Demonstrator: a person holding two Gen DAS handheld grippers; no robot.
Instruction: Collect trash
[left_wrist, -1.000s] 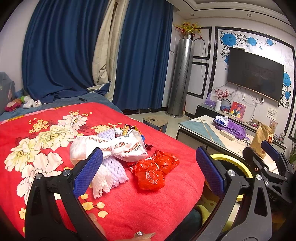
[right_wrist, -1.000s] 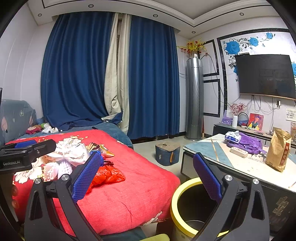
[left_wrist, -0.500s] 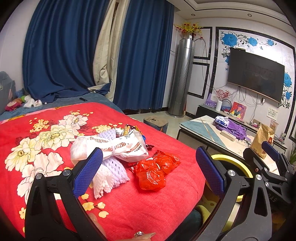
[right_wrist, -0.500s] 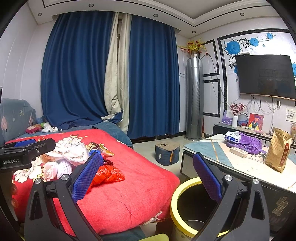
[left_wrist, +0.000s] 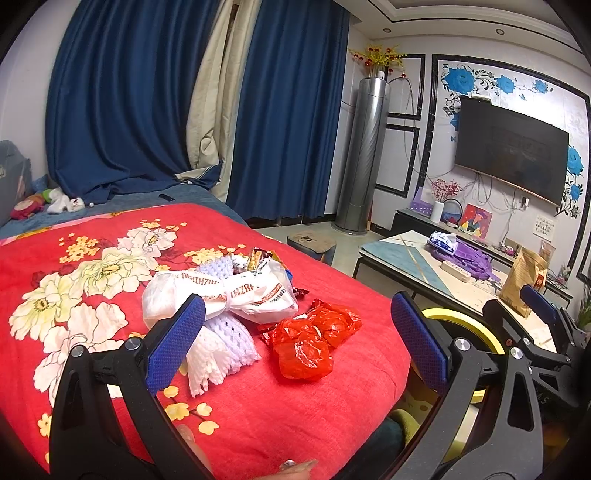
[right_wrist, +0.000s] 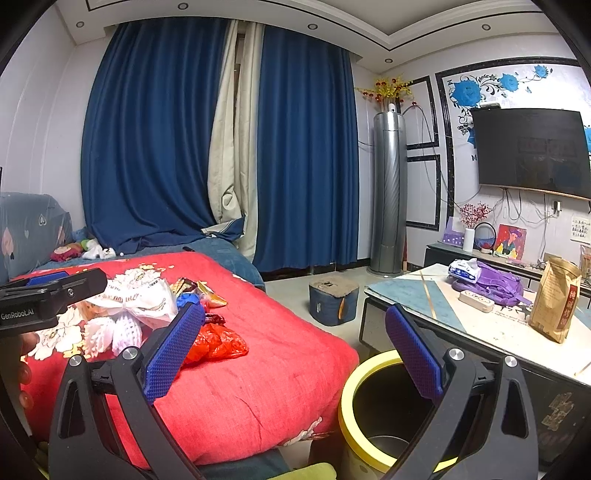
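Red plastic bag (left_wrist: 312, 341) ahead of the left gripper (left_wrist: 295, 347), jaws spread wide, empty.
Right gripper (right_wrist: 291, 347), likewise agape, hangs nearer the yellow-rimmed bin (right_wrist: 360, 384), right of the bed (right_wrist: 258, 391).

Pretty clearly somebody's home, a lived-in living room: red floral blanket (left_wrist: 240, 398) over a sofa, long blue curtains (right_wrist: 303, 155), wall-mounted TV (right_wrist: 532, 151), coffee table (right_wrist: 413, 295), tower air conditioner (right_wrist: 388, 192) in the corner.

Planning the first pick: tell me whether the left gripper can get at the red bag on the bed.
Probably yes. The left gripper is open, the red bag lies uncovered ahead of its fingers, apart from the white bag.
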